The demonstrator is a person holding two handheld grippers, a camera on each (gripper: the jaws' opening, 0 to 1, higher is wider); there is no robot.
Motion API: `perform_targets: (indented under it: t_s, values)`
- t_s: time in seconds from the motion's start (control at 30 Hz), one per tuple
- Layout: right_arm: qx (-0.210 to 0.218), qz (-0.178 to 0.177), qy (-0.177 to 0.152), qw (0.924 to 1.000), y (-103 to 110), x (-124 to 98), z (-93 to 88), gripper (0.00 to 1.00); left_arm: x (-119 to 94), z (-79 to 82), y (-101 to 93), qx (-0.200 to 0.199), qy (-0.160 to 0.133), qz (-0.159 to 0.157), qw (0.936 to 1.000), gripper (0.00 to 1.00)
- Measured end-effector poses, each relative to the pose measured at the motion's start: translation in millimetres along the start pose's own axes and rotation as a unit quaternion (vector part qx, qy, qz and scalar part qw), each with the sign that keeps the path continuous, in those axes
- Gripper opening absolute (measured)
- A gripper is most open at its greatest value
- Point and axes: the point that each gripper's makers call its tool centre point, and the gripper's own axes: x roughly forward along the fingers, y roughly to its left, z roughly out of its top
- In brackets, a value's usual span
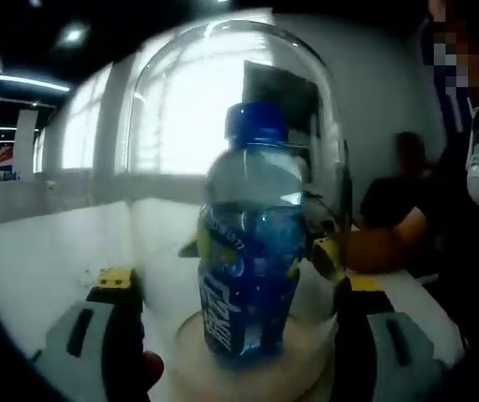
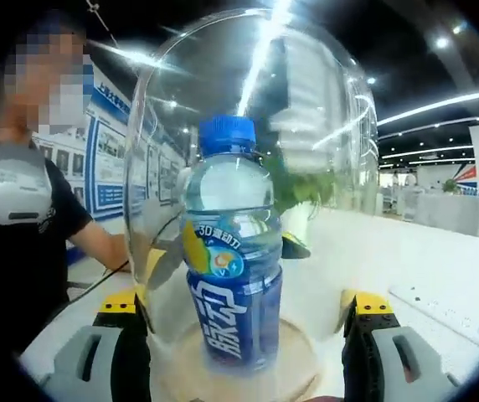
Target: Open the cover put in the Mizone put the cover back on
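The Mizone bottle [image 1: 248, 251] [image 2: 231, 268] stands upright on a round wooden base [image 1: 256, 356] [image 2: 298, 368], blue cap on top, blue label facing both cameras. A clear glass dome cover [image 1: 172, 134] [image 2: 340, 126] arches over it, with its rim at the base; whether the rim rests fully on the wood I cannot tell. The base sits on a white worktop [image 1: 47, 260] [image 2: 440, 260].

The left hand-held gripper [image 1: 239, 297] has its jaws spread wide, one on each side of the dome, released; whether the tips touch the glass is unclear. The right hand-held gripper [image 2: 244, 314] likewise stands spread on either side of the dome's lower wall, its yellow-tipped jaws close to the glass, contact not certain.

In the left gripper view the other gripper's yellow tip shows through the glass, right of the bottle. A person in a dark shirt [image 2: 22, 251] sits beside the worktop, an arm [image 1: 390, 243] reaching toward the dome. Bright windows [image 1: 80, 126] lie behind.
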Motion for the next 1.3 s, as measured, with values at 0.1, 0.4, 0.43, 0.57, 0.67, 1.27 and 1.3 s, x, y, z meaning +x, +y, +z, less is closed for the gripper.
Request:
perform_targets:
  t_s: [0.1, 0.4, 0.43, 0.57, 0.67, 1.27, 1.3]
  values:
    - [0.003, 0.0, -0.002, 1.0, 0, 0, 0.7, 0.89, 1, 1.3, -0.2, -0.004, -0.004, -0.001, 1.0, 0.83]
    - [-0.03, -0.002, 0.009, 0.9995, 6, 3, -3.9, 0.9, -1, -6.5, -3.8, 0.015, 0.018, 0.0, 0.9997, 0.83]
    - [-0.04, 0.0, 0.017, 0.9991, 8, 3, -5.5, 0.9, -3, -7.3, -5.1, 0.017, 0.022, -0.002, 0.9996, 0.83]
    - [-0.043, -0.002, 0.02, 0.9989, 7, 1, -6.3, 0.9, -5, -8.2, -6.1, 0.022, 0.019, -0.003, 0.9996, 0.82]
    - [-0.044, -0.003, 0.015, 0.9989, 7, 1, -5.8, 0.9, -5, -8.2, -6.3, 0.023, 0.017, -0.004, 0.9996, 0.82]
    - [-0.044, -0.009, 0.015, 0.9989, 5, 0, -5.4, 0.89, -7, -10.9, -6.5, 0.035, 0.021, -0.001, 0.9992, 0.82]
    - [-0.044, -0.01, 0.015, 0.9988, 5, 0, -5.4, 0.89, -7, -11.1, -6.3, 0.033, 0.023, -0.001, 0.9992, 0.82]
